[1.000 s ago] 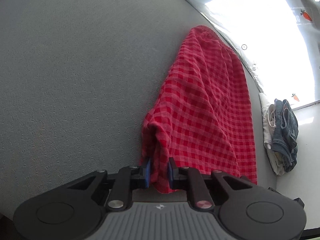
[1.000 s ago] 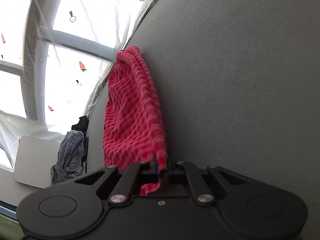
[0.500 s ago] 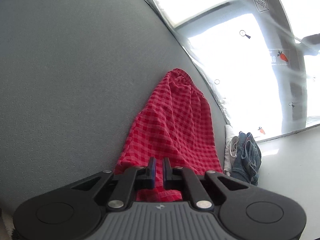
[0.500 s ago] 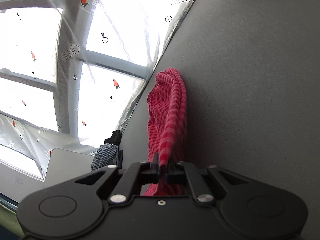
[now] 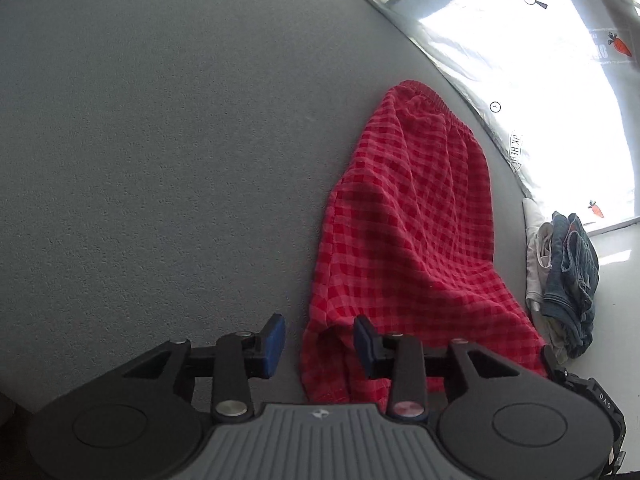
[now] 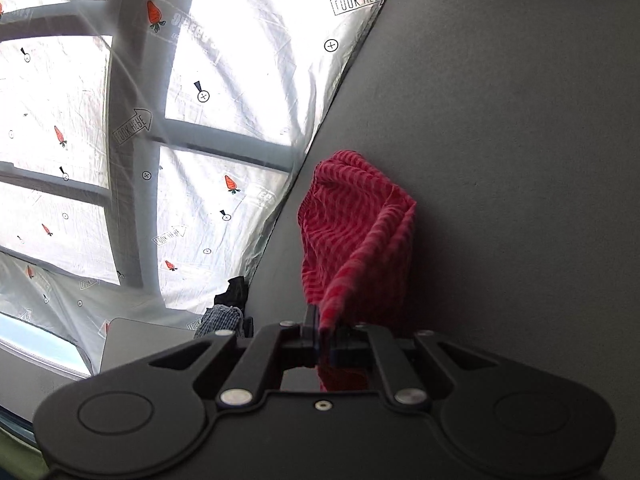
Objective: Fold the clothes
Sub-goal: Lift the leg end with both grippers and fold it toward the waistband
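Note:
A red checked cloth lies on the grey table, its elastic edge at the far end. My left gripper hovers over the cloth's near corner. Its jaws are opening; a fold of the cloth sits by the right blue pad, and neither pad presses on it. In the right wrist view the same red cloth hangs doubled up from my right gripper. That gripper is shut on the cloth's near edge and holds it off the table.
A pile of denim and white clothes sits at the table's right edge. A dark and checked heap lies by a flat grey panel. Printed plastic sheeting covers the windows behind the table.
The left jaws, shut on the cloth's corner a second ago, have spread apart and let it go. The right gripper has risen and tipped up, lifting its edge of the cloth.

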Demonstrator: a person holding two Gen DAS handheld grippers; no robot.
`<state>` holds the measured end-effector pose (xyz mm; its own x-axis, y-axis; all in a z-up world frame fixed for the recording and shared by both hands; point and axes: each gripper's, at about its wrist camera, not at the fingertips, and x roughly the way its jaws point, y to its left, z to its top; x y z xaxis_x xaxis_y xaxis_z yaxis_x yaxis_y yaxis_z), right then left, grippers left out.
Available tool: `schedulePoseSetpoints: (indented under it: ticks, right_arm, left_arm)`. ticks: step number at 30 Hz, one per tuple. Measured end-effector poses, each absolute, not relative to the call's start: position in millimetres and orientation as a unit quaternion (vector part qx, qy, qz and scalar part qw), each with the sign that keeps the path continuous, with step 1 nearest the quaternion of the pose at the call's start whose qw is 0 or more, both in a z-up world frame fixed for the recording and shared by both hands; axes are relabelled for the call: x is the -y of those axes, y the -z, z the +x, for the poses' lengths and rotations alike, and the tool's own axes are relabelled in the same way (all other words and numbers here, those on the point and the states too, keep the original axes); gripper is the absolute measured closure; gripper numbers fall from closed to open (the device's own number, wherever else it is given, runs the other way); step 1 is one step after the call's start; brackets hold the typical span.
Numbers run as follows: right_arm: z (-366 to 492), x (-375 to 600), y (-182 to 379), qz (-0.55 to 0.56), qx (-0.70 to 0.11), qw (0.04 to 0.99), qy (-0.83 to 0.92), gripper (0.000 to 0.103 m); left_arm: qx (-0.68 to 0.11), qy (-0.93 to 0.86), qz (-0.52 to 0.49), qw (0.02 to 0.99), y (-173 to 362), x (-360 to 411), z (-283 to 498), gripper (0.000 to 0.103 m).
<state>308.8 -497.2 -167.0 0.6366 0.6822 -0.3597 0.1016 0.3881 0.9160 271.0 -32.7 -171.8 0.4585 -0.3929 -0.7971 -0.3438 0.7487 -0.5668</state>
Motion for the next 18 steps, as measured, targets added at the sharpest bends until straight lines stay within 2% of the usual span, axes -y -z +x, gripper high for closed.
schedulePoseSetpoints:
  ticks: [1, 6, 11, 12, 13, 14, 18]
  right_arm:
    - [306, 498, 170, 0.521, -0.381, 0.740, -0.192, 0.098]
    - [299, 499, 178, 0.523, -0.394, 0.733, -0.186, 0.098]
    - [294, 500, 178, 0.519, -0.397, 0.733, -0.186, 0.098]
    - [294, 500, 178, 0.518, -0.398, 0.734, -0.186, 0.098]
    - [293, 500, 178, 0.517, -0.398, 0.735, -0.186, 0.098]
    - [292, 501, 177, 0.516, -0.398, 0.735, -0.187, 0.098]
    - [289, 503, 175, 0.518, -0.390, 0.738, -0.186, 0.098]
  left_arm:
    - [-0.526, 0.021, -0.349, 0.775, 174, 37, 271, 0.052]
    - [-0.536, 0.035, -0.329, 0.776, 178, 55, 278, 0.045]
    - [-0.544, 0.037, -0.294, 0.785, 183, 72, 279, 0.048]
    - [-0.543, 0.047, -0.290, 0.787, 182, 74, 279, 0.062]
    - [-0.542, 0.056, -0.288, 0.788, 182, 77, 279, 0.083]
    - [-0.542, 0.058, -0.286, 0.788, 182, 79, 279, 0.089]
    - [-0.526, 0.063, -0.295, 0.795, 176, 75, 279, 0.095]
